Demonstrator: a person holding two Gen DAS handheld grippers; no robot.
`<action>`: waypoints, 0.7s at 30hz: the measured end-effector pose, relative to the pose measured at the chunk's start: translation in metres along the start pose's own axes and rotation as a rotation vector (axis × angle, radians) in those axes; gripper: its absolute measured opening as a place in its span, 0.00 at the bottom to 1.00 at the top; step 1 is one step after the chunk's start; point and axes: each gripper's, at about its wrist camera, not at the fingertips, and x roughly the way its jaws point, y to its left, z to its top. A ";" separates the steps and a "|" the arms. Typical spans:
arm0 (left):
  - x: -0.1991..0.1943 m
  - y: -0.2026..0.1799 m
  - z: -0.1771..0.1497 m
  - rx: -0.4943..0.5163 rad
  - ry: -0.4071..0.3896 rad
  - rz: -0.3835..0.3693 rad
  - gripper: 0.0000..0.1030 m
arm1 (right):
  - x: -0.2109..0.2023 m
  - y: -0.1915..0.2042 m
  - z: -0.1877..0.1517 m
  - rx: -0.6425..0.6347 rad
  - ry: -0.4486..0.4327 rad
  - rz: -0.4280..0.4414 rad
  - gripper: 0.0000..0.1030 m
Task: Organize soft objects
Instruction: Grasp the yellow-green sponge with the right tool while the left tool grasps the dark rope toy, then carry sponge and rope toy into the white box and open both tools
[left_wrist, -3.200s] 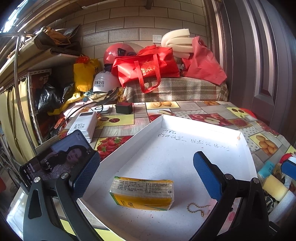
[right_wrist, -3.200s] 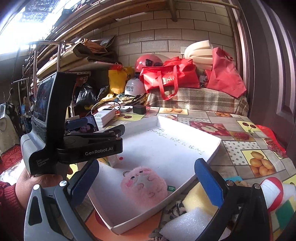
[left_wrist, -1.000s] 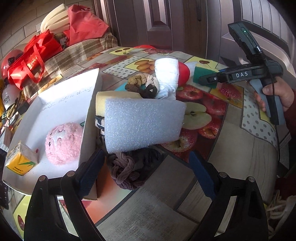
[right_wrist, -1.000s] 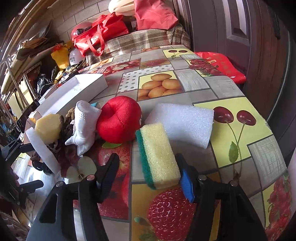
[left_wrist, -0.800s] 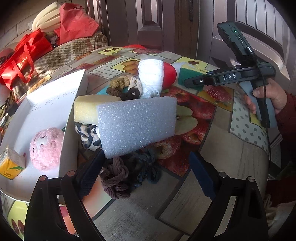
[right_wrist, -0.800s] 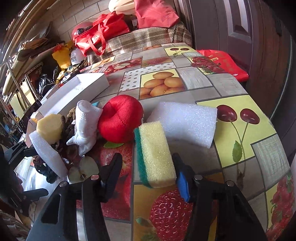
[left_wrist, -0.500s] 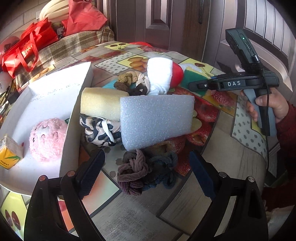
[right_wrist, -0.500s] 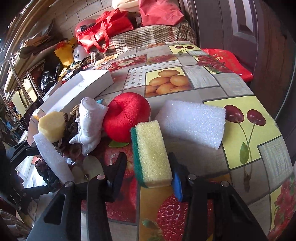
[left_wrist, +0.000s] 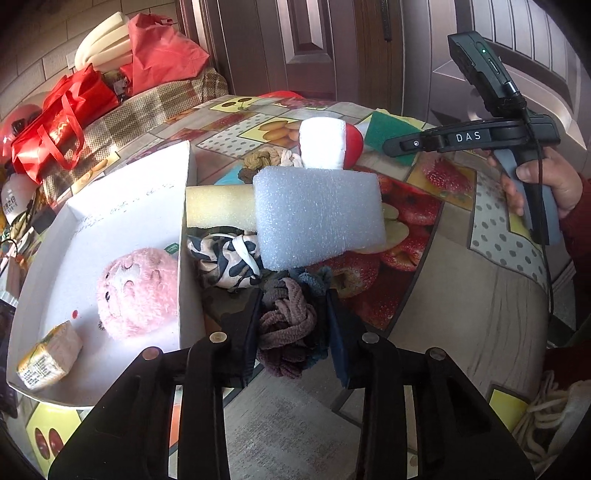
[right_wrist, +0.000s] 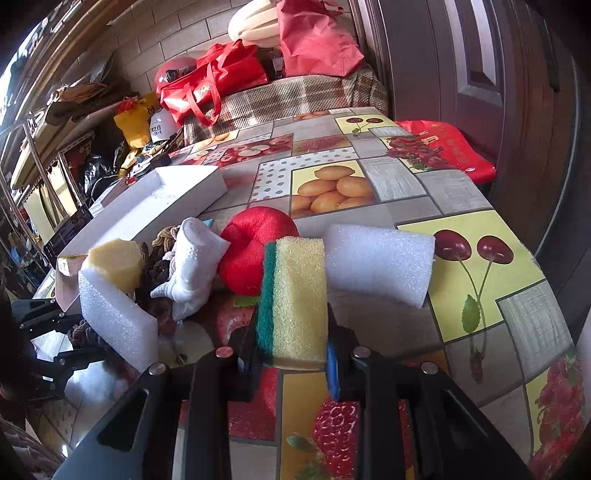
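Note:
My left gripper is shut on a braided brown and blue rope knot beside the white tray. The tray holds a pink plush ball and a yellow tissue pack. A white foam block, a yellow sponge, a black-and-white cloth and a white sock lie in the pile. My right gripper is shut on a yellow-green scouring sponge, with a red plush apple and a second white foam block behind it.
The table has a fruit-pattern cloth. Red bags and a plaid-covered box stand at the far end. A dark door is on the right. Shelves with clutter stand on the left. The table edge is near on the right.
Both grippers have closed: the left on the rope knot, the right on the scouring sponge. Both moved forward onto their objects.

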 end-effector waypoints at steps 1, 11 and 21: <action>-0.001 0.001 0.000 -0.003 -0.004 -0.003 0.31 | 0.001 -0.001 0.000 0.009 0.002 0.003 0.26; -0.031 0.004 -0.002 -0.019 -0.159 -0.005 0.31 | -0.010 -0.003 -0.002 0.031 -0.059 0.009 0.26; -0.071 0.030 -0.012 -0.110 -0.383 0.120 0.31 | -0.057 0.026 -0.011 -0.022 -0.382 -0.030 0.26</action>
